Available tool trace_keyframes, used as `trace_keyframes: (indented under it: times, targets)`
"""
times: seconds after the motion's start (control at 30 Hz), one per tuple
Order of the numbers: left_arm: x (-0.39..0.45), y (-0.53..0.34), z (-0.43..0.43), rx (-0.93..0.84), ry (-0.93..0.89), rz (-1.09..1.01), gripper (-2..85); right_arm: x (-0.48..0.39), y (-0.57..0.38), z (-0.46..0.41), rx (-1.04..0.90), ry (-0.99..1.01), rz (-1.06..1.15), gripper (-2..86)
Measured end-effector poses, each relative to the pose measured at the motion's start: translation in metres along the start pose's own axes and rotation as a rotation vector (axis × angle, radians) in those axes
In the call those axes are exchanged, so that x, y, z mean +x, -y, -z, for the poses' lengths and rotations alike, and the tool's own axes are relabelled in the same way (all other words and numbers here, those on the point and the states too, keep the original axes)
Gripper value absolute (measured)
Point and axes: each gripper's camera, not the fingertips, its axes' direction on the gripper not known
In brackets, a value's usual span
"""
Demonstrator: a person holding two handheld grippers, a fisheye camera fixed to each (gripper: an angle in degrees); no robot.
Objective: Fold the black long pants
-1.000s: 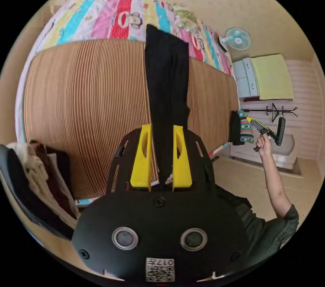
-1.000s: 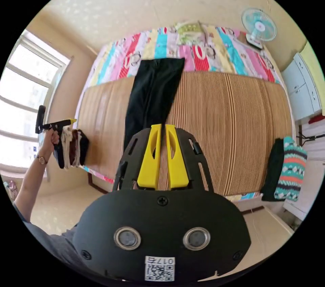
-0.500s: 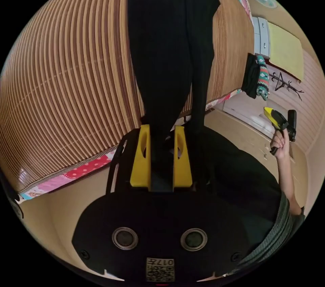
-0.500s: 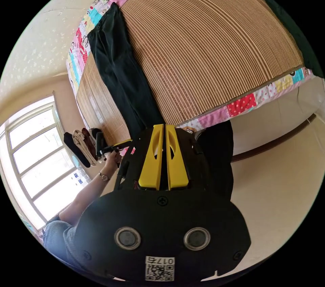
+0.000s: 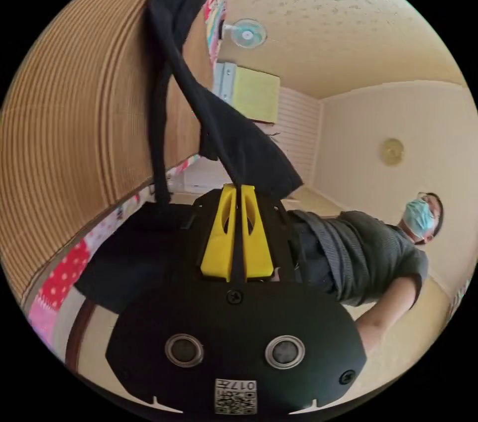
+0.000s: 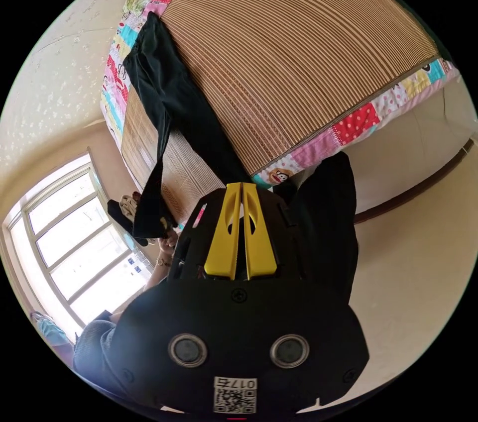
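The black long pants point(image 6: 164, 88) lie lengthwise on the bamboo mat point(image 6: 298, 44) of the bed. One leg point(image 5: 239, 143) rises off the mat as a slack strip into my left gripper point(image 5: 237, 189), whose yellow jaws are shut on its end. In the right gripper view that lifted leg point(image 6: 149, 193) hangs near a person's hand point(image 6: 167, 243). The other leg point(image 6: 214, 143) runs along the mat toward the bed's edge, where dark cloth point(image 6: 323, 223) hangs down. My right gripper point(image 6: 241, 185) is shut just off that edge, with no cloth seen between its jaws.
A patchwork sheet point(image 6: 358, 126) trims the bed's edge. Stacked clothes point(image 6: 127, 208) sit at the bed's far corner by a window point(image 6: 74, 253). A person in a grey top point(image 5: 368, 253) stands beside the bed. A fan point(image 5: 245, 34) and a cabinet point(image 5: 249, 91) line the wall.
My left gripper has pulled one pant leg up off the mat and turned toward the room; its jaws stand closer together now. The right gripper stays shut near the bed's edge.
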Motion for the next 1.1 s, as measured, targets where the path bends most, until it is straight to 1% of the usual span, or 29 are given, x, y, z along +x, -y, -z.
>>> trace_keyframes:
  times: [0.03,0.07,0.13,0.17,0.2,0.23,0.27,0.37,0.43,0.5,0.53,0.57,0.6,0.63,0.67,0.73,0.8,0.87,0.9,0.97,1.0,1.07,1.1]
  targets:
    - [-0.010,-0.004,0.005,-0.035,0.199,0.074,-1.0,0.000,0.002,0.000,-0.001,0.002,-0.011,0.4]
    - [-0.020,-0.007,0.008,-0.053,0.352,0.125,-0.9,0.000,0.006,0.000,-0.004,0.002,-0.029,0.4]
    - [-0.030,-0.010,0.011,-0.004,0.467,0.174,-0.9,-0.003,0.012,-0.002,-0.016,-0.010,-0.047,0.4]
    - [-0.034,-0.010,0.011,0.032,0.495,0.198,-0.9,-0.006,0.015,-0.003,-0.029,-0.024,-0.051,0.4]
    - [-0.036,-0.009,0.011,0.041,0.507,0.210,-0.9,-0.010,0.019,-0.003,-0.043,-0.040,-0.049,0.4]
    - [-0.036,-0.004,0.008,0.047,0.556,0.226,-0.9,-0.013,0.021,-0.004,-0.051,-0.048,-0.046,0.4]
    - [-0.033,0.003,0.003,0.041,0.629,0.223,-0.9,-0.018,0.025,-0.005,-0.064,-0.066,-0.036,0.5]
    - [-0.032,0.022,-0.013,-0.005,0.767,0.240,-0.6,-0.034,0.039,-0.010,-0.098,-0.123,0.000,1.0]
    - [-0.041,0.026,-0.019,-0.011,0.810,0.311,-0.1,-0.043,0.050,-0.018,-0.140,-0.161,0.027,1.8]
    - [-0.053,0.024,-0.023,-0.008,0.835,0.376,0.8,-0.057,0.067,-0.036,-0.223,-0.232,0.070,3.6]
    - [-0.060,0.021,-0.026,-0.003,0.825,0.391,1.7,-0.060,0.071,-0.041,-0.245,-0.256,0.079,4.3]
    - [-0.065,0.018,-0.028,0.026,0.789,0.397,1.6,-0.066,0.078,-0.052,-0.285,-0.310,0.096,5.6]
    - [-0.068,0.017,-0.029,0.020,0.790,0.420,1.5,-0.073,0.085,-0.063,-0.321,-0.369,0.117,6.6]
    - [-0.076,0.015,-0.033,-0.025,0.834,0.490,0.3,-0.076,0.088,-0.068,-0.337,-0.392,0.132,7.1]
    - [-0.085,0.012,-0.041,-0.116,0.918,0.554,-0.4,-0.082,0.093,-0.078,-0.367,-0.427,0.163,7.8]
    - [-0.093,0.005,-0.056,-0.227,0.970,0.560,-0.8,-0.089,0.101,-0.094,-0.407,-0.458,0.200,8.7]
    - [-0.099,-0.008,-0.069,-0.265,0.903,0.544,-0.9,-0.095,0.111,-0.111,-0.442,-0.475,0.238,9.6]
    - [-0.108,-0.031,-0.077,-0.247,0.797,0.615,-1.0,-0.095,0.118,-0.121,-0.458,-0.475,0.261,10.1]
    - [-0.111,-0.037,-0.077,-0.231,0.782,0.648,-1.0,-0.093,0.122,-0.127,-0.462,-0.464,0.270,10.4]
    - [-0.119,-0.065,-0.075,-0.133,0.713,0.790,-1.0,-0.088,0.127,-0.134,-0.475,-0.407,0.287,10.6]
    - [-0.120,-0.073,-0.075,-0.099,0.687,0.822,-1.0,-0.085,0.131,-0.139,-0.491,-0.362,0.291,10.5]
    - [-0.123,-0.100,-0.076,0.044,0.570,0.928,-1.0,-0.080,0.136,-0.143,-0.503,-0.300,0.305,9.6]
    - [-0.124,-0.105,-0.077,0.074,0.543,0.949,-1.0,-0.079,0.138,-0.145,-0.521,-0.272,0.323,8.3]
